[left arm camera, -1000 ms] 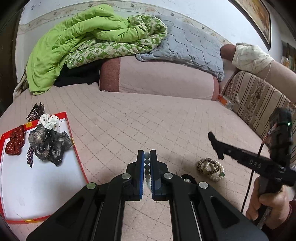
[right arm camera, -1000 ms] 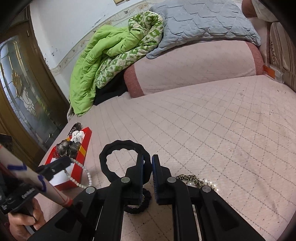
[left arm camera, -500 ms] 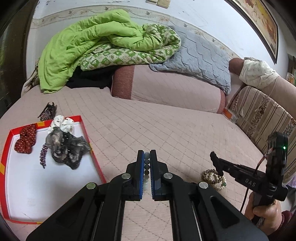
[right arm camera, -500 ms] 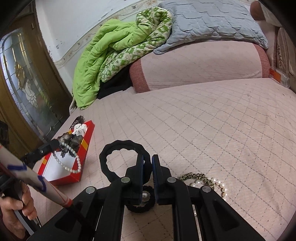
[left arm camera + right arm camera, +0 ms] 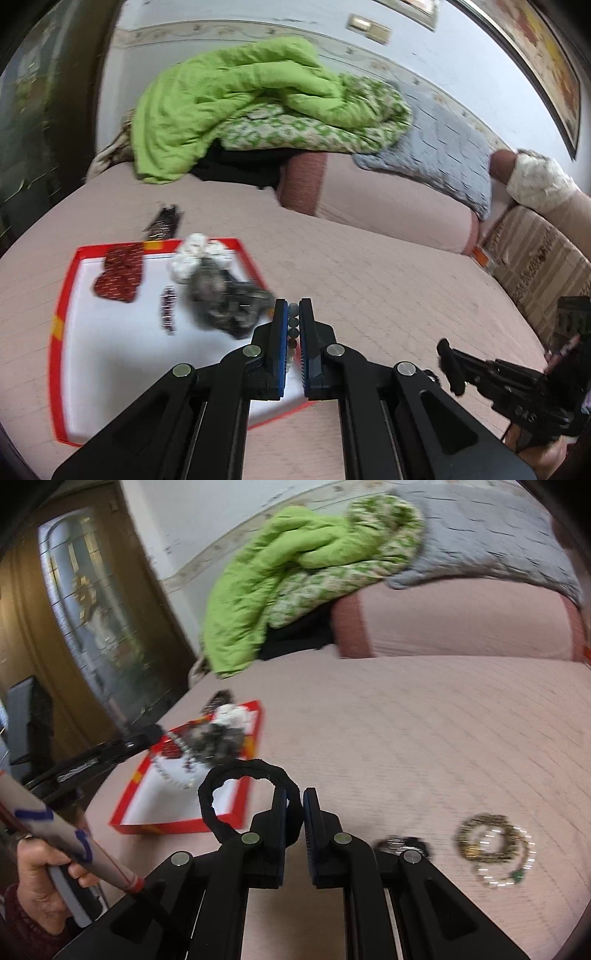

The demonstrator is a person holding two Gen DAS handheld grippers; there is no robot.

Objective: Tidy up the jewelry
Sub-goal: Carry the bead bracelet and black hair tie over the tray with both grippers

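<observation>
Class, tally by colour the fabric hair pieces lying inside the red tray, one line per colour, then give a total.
red dotted bow: 1
white scrunchie: 1
grey-black scrunchie: 1
Total: 3

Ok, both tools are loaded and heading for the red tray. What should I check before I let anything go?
1. Left tool shut on the pearl necklace: ok.
2. Necklace over the red tray: ok, it dangles above the white floor.
3. Right tool shut on the black ring: ok.
4. Black ring over the tray: not ok, only near its front corner.
5. Free landing spot: ok, near half is bare.
6. Items left on the bed: not ok, beaded bracelets remain.
</observation>
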